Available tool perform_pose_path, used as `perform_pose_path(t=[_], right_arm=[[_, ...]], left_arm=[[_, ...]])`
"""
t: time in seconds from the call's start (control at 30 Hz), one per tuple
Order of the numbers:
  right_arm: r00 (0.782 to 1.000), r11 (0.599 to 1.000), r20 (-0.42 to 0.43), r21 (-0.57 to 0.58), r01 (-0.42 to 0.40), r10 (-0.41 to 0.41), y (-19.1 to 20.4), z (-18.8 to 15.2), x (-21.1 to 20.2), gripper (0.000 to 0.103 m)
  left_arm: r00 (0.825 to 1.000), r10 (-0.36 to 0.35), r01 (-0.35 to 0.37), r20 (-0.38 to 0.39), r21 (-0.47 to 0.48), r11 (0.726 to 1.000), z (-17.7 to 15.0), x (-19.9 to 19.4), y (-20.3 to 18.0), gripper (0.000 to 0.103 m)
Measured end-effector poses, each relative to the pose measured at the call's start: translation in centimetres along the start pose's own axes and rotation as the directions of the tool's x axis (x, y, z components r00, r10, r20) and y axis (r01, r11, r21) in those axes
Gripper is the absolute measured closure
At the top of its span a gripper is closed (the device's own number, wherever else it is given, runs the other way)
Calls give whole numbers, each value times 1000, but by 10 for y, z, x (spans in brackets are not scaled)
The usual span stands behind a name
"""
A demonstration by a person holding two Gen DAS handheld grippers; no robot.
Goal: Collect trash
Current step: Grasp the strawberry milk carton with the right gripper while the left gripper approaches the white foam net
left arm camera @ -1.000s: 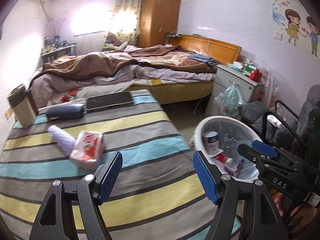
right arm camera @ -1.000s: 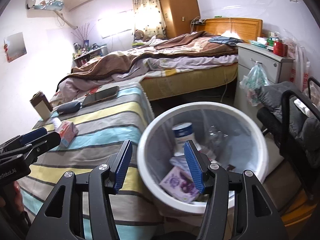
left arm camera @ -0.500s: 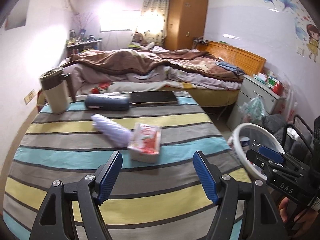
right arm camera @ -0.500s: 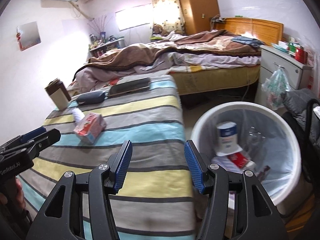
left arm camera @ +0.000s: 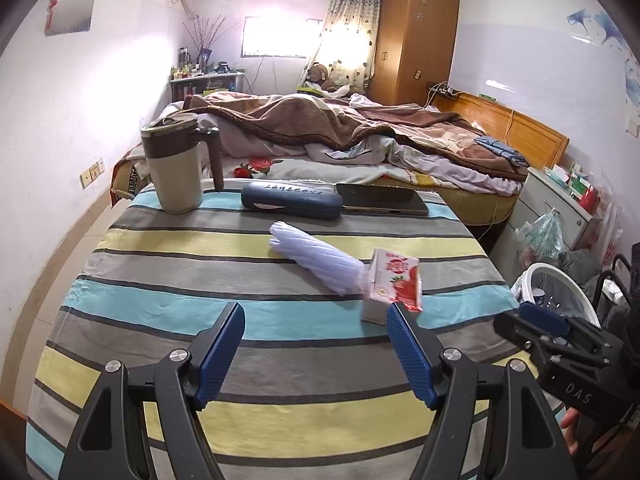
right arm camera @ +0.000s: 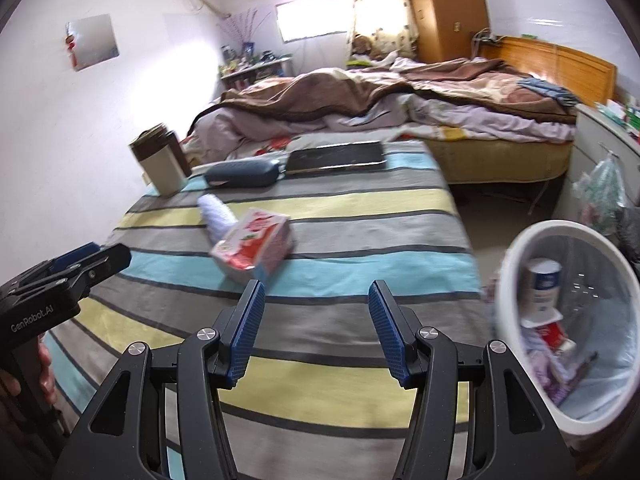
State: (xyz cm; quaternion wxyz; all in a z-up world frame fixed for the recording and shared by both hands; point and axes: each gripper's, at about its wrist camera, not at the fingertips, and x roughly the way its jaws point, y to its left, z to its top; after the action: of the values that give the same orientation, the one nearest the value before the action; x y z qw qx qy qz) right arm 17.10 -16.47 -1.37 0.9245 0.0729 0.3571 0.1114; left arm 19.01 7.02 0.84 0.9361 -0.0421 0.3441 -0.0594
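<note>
Trash bin [right arm camera: 516,264] contents blurred, rim cut off

Home bedroom: unmade bed [left arm camera: 360,132], wooden wardrobe [left arm camera: 412,40], curtained window [left arm camera: 280,36].

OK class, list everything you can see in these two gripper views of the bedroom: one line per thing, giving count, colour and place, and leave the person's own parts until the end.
table: one, striped cloth in grey, yellow, turquoise, foreground.
mug: one, beige and brown, table's far left corner.
case: one, dark blue, far edge of table.
tablet: one, black, right of the case.
plastic bottle: one, clear whitish, lying mid-table.
carton: one, red and white, at the bottle's near end.
waste bin: one, white, floor right of the table, trash inside.
bed: one, brown blanket, behind the table.
wardrobe: one, wooden, far wall.
nightstand: one, white, right.
left gripper: blue pads, open, empty.
right gripper: blue pads, open, empty.
</note>
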Motion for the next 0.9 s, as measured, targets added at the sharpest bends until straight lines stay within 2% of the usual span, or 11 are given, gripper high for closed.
perform_pose_path(t=[0.13, 0.23, 0.3, 0.47, 0.53, 0.63, 0.77, 0.83, 0.9], right_arm=[[999, 999, -22, -6, -35, 35, 14, 3, 12, 45], [998, 998, -32, 0, -58, 58, 23, 6, 22, 42], [997, 998, -39, 6, -69, 69, 27, 8, 29, 42], [996, 998, -69, 9, -61, 61, 38, 16, 50, 42], [996, 999, -77, 2, -48, 48, 44, 19, 55, 42], [998, 1000, -57, 5, -19, 19, 51, 23, 61, 42], [994, 999, -107, 33, -4, 7, 54, 26, 79, 41], [991, 1000, -131, 23, 21, -18, 56, 25, 88, 30], [986, 998, -156, 8, 56, -54, 58, 24, 95, 30]], left_arm=[[999, 38, -38, -14, 1, 999, 3, 8, 16, 30], [1000, 22, -23, -22, -20, 1000, 3, 14, 27, 30], [999, 37, -37, -19, -27, 999, 4, 16, 33, 30], [999, 24, -26, -36, -60, 998, 8, 29, 47, 30], [999, 47, -48, -28, -51, 998, 11, 32, 50, 30], [999, 29, -32, -39, -77, 996, 14, 38, 58, 30], [998, 47, -51, -53, -89, 995, 14, 44, 66, 30], [998, 34, -40, -57, -106, 994, 14, 47, 70, 30], [997, 38, -44, -62, -108, 993, 15, 49, 71, 30]])
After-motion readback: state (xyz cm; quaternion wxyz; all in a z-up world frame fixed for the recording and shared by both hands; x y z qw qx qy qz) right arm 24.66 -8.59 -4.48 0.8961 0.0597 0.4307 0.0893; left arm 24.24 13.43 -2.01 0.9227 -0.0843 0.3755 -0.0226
